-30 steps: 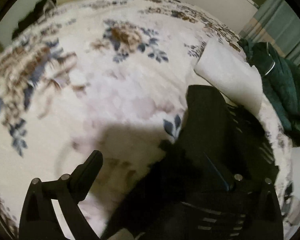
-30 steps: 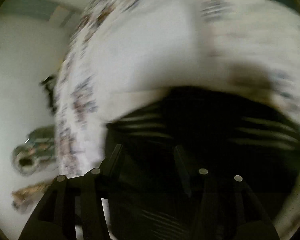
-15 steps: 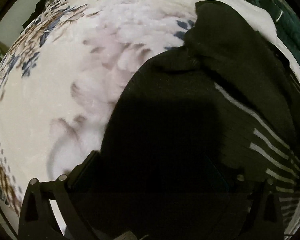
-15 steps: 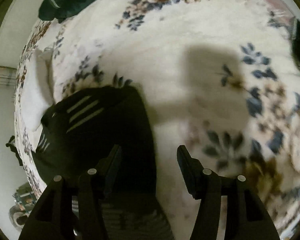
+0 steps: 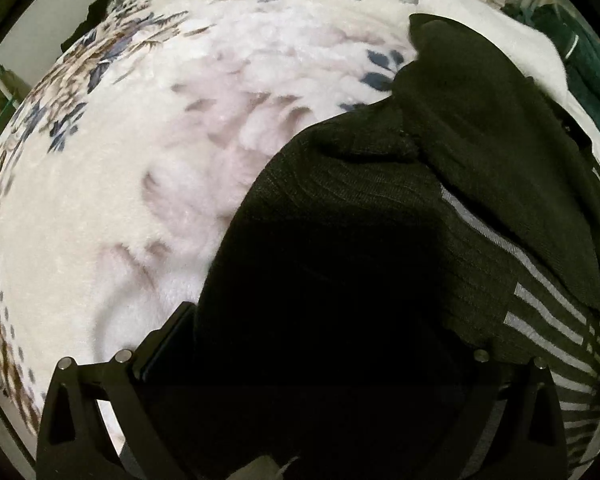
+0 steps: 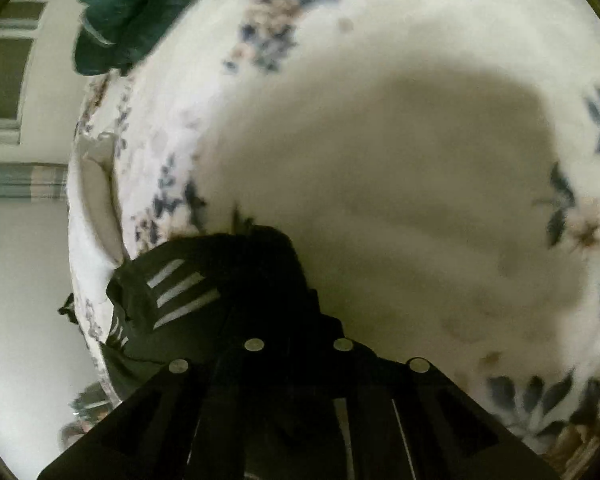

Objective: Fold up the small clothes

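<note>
A black knit garment with grey stripes [image 5: 380, 208] lies on a white floral blanket [image 5: 148, 168]. In the left wrist view my left gripper [image 5: 320, 344] is open, its fingers [image 5: 160, 344] wide apart, with the dark cloth lying between them and hiding the right finger. In the right wrist view my right gripper [image 6: 296, 320] is shut on the black striped garment [image 6: 188, 284], pinching an edge of it just above the blanket [image 6: 380, 160].
A white folded item [image 5: 500, 40] and a dark green garment [image 5: 580, 64] lie at the far right of the bed. The green garment also shows at the top left of the right wrist view [image 6: 132, 4]. The bed edge, wall and floor clutter are at the left [image 6: 20, 280].
My right gripper has closed on the edge of the black garment; half a second ago its fingers were apart. My left gripper has barely moved and stays open over the cloth.
</note>
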